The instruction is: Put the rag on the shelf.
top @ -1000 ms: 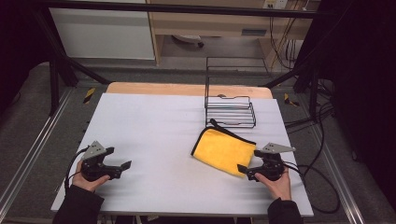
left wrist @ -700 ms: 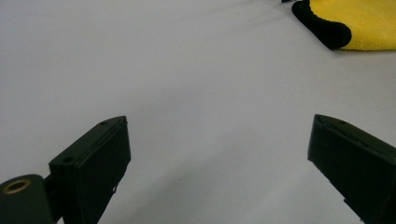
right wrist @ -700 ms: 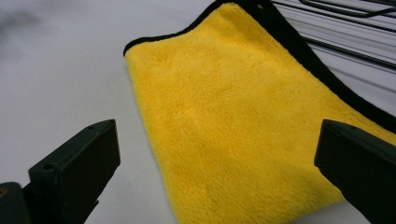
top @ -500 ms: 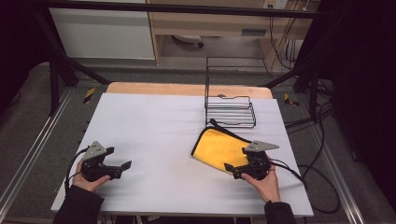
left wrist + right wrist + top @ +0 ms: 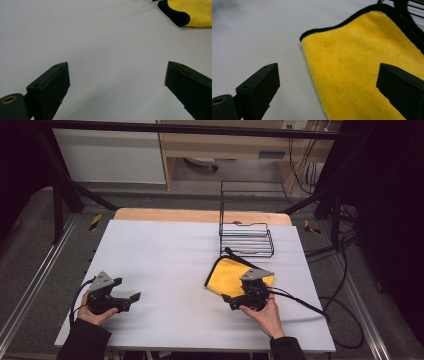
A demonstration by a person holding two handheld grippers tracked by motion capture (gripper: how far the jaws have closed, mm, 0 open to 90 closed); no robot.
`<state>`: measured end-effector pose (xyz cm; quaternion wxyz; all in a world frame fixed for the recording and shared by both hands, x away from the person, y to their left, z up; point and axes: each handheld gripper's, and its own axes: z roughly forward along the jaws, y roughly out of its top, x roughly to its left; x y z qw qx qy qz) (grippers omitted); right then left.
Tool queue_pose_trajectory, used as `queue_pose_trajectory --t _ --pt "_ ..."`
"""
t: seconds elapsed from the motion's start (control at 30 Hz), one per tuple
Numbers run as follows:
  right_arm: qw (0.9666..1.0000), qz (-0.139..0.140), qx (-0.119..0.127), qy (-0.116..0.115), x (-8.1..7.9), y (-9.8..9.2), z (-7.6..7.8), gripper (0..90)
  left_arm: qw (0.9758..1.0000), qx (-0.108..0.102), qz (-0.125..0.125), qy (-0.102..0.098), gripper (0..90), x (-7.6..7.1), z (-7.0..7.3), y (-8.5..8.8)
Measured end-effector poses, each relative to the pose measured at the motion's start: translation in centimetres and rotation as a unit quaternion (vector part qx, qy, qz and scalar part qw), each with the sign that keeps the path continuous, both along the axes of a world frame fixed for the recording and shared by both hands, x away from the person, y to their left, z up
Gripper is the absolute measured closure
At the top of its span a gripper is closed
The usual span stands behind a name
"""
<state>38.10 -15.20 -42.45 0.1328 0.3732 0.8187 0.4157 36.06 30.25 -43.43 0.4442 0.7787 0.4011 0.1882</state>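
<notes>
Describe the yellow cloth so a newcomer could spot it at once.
On the white table, look to the right half, just in front of the black wire rack. The yellow cloth lies flat there, the one bright, soft thing, edged in black.

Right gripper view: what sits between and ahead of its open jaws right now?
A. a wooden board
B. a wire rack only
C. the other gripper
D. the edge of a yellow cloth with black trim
D: in the right gripper view the yellow cloth lies flat on the table, its black-trimmed edge running between the right gripper's open jaws.
</notes>
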Motion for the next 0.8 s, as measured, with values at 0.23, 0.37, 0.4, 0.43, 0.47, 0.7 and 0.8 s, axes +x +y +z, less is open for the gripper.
queue_pose_trajectory --t 0.23,0.37,0.4,0.43,0.47,0.7,0.8 --pt "0.9998 0.012 -0.014 0.006 1.1 2.6 -0.3 19.2 1.0 0.001 0.0 -0.001 6.0 0.0 0.0 0.0" --pt "0.9991 0.023 -0.031 0.015 2.0 4.1 -0.7 30.9 1.0 0.002 -0.003 0.001 6.1 0.0 -0.1 -0.2" --pt "0.9989 0.025 -0.036 0.017 2.2 4.5 -0.8 32.5 1.0 0.003 -0.003 0.001 6.2 0.1 -0.1 -0.2" --pt "0.9986 0.026 -0.044 0.016 2.4 4.8 -0.8 34.7 1.0 0.003 -0.004 0.002 6.2 0.1 -0.1 -0.2" --pt "0.9982 0.028 -0.052 0.012 2.5 5.1 -0.9 37.2 1.0 0.004 -0.004 0.002 6.2 0.1 -0.1 -0.2" --pt "0.9966 0.033 -0.076 0.002 3.4 6.8 -1.6 54.8 1.0 0.002 -0.003 0.002 6.5 0.1 -0.1 -0.1" --pt "0.9956 0.029 -0.088 -0.008 3.5 6.9 -1.8 61.4 1.0 0.002 -0.004 0.003 6.7 0.1 -0.1 -0.1"
